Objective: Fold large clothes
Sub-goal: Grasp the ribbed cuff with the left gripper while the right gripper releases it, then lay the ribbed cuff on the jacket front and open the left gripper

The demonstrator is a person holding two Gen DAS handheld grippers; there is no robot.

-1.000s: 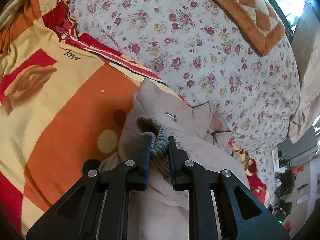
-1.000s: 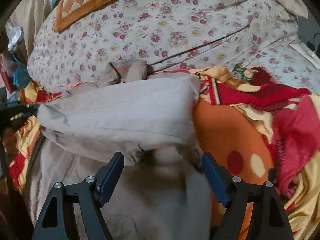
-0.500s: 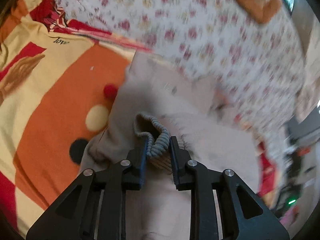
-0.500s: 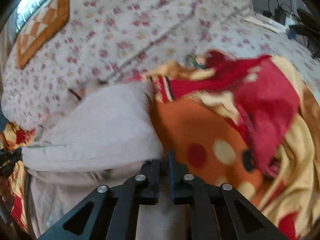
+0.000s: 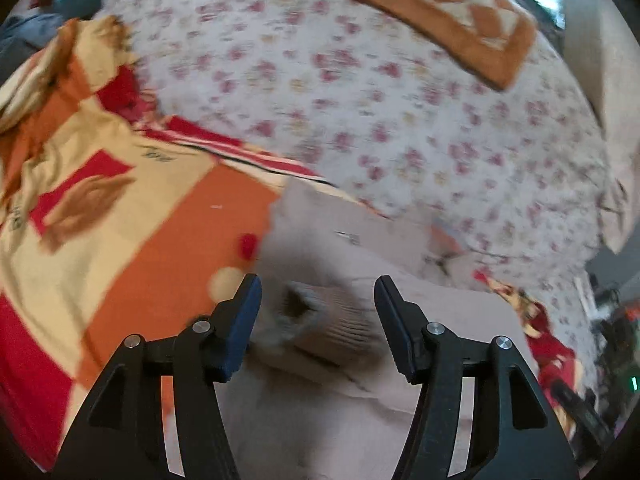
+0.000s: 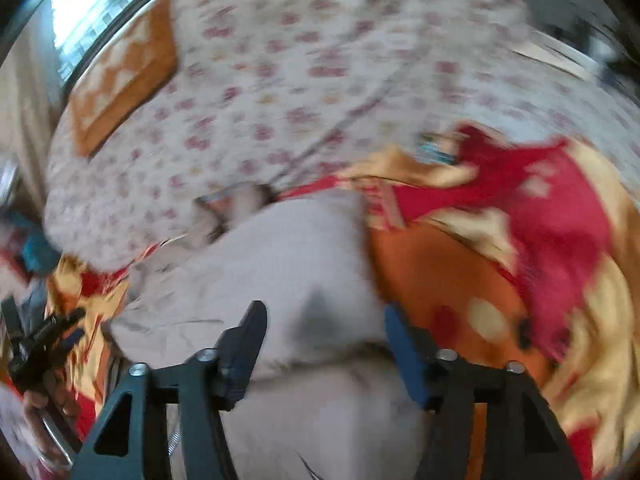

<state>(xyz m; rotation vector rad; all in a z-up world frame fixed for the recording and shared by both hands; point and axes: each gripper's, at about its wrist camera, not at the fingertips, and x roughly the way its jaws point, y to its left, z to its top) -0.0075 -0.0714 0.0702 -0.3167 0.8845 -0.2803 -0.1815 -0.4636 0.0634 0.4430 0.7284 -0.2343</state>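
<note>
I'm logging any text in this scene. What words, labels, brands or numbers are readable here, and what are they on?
Nothing reads cleanly; both views are motion-blurred.
Dark script on the cream patch of the blanket: present, too blurred to read.
Dark marks at the blanket's left edge: maybe lettering, unreadable.
Beige garment: no print visible.
Floral quilt and checkered cushion: pattern only, no text.
Right wrist view: no text found.

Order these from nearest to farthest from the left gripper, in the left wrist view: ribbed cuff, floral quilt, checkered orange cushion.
1. ribbed cuff, between the open fingers of the left gripper.
2. floral quilt, beyond the garment, mid-frame.
3. checkered orange cushion, far top right.
</note>
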